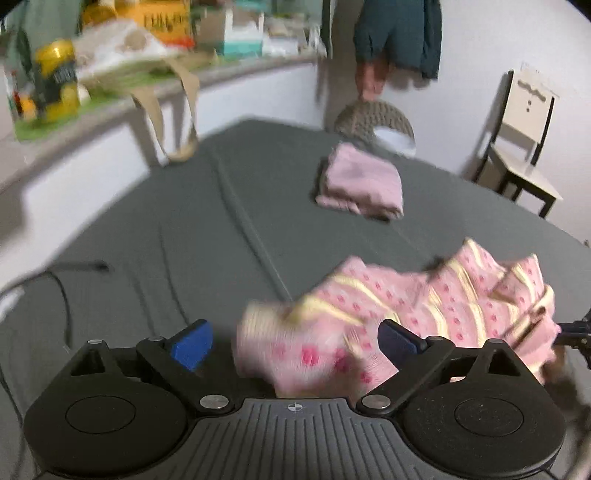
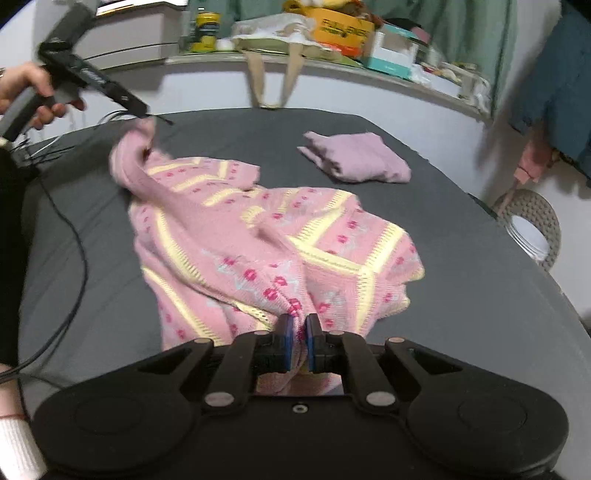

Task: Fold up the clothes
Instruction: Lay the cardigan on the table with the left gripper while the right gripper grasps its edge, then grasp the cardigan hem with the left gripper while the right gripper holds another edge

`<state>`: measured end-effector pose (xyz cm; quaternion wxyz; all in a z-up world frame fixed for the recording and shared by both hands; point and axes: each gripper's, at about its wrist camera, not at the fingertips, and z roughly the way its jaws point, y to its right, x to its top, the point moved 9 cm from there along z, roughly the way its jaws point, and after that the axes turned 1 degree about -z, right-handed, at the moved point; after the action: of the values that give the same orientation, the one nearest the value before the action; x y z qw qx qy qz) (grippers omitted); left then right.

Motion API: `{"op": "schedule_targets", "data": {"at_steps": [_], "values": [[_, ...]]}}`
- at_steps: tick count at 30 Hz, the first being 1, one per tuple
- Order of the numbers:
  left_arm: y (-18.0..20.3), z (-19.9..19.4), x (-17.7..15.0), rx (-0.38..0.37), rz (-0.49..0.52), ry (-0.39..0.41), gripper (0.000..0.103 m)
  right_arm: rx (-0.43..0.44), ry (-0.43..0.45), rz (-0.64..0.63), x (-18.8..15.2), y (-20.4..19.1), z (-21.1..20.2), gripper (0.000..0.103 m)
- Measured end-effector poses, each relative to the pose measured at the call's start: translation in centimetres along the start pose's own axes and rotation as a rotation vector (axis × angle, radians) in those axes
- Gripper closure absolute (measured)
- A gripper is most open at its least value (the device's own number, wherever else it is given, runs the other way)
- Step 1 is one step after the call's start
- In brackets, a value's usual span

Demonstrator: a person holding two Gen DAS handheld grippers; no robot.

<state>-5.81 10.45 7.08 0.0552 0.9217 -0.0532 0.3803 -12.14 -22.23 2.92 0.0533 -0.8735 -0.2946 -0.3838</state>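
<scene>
Pink knitted sweater (image 2: 266, 251) with pale yellow bands and rows of magenta motifs: lies crumpled in the middle of the grey-sheeted bed (image 2: 461, 295), partly lifted at two points. Right tongs (image 2: 300, 341): blue pads (image 2: 287, 343) drawn close together with a fold of the sweater's near edge pinched between them. Left tongs (image 1: 295, 341): in the left wrist view the blue pads (image 1: 192, 349) stand wide apart, with a blurred end of the sweater (image 1: 388, 317) lying in the gap and touching neither pad visibly. In the right wrist view the left tongs (image 2: 146, 112) appear at the far left, held by the person's hand (image 2: 35, 94), their tip at the raised plain pink part of the sweater; whether cloth is still caught there cannot be told. Folded mauve garment (image 2: 356, 157): rests flat on the bed beyond the sweater, well apart from it, toward the far right corner. Black cable (image 2: 75, 236): trails across the left side of the sheet. Shelf (image 2: 295, 59) along the wall behind the bed: carries a yellow can (image 2: 206, 29), an orange box (image 2: 341, 31), a teal and white box (image 2: 391, 55) and a cloth tote bag (image 2: 273, 35) whose beige straps hang over the edge. Woven basket (image 2: 532, 225): stands on the floor just beside the bed's right side. Chair (image 1: 524, 140), black frame with pale seat and back: stands against the wall past the bed's far corner. Dark teal clothing (image 1: 399, 33): hangs on the wall above the basket.
</scene>
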Motion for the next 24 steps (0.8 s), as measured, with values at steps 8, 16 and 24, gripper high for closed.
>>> {"op": "schedule_targets", "data": {"at_steps": [8,16,24], "values": [[1.4,-2.8,-0.8,0.072,0.556,0.120,0.006,-0.053,-0.013,0.154,-0.4,2.9,-0.5,0.095],[6.9,-2.7,-7.1,-0.044,1.062,0.038,0.007,-0.046,-0.030,0.193,-0.7,3.1,-0.3,0.095],[6.9,-0.9,-7.1,-0.041,1.011,-0.044,0.062,-0.034,-0.038,0.198,-0.9,3.0,-0.2,0.094]]}}
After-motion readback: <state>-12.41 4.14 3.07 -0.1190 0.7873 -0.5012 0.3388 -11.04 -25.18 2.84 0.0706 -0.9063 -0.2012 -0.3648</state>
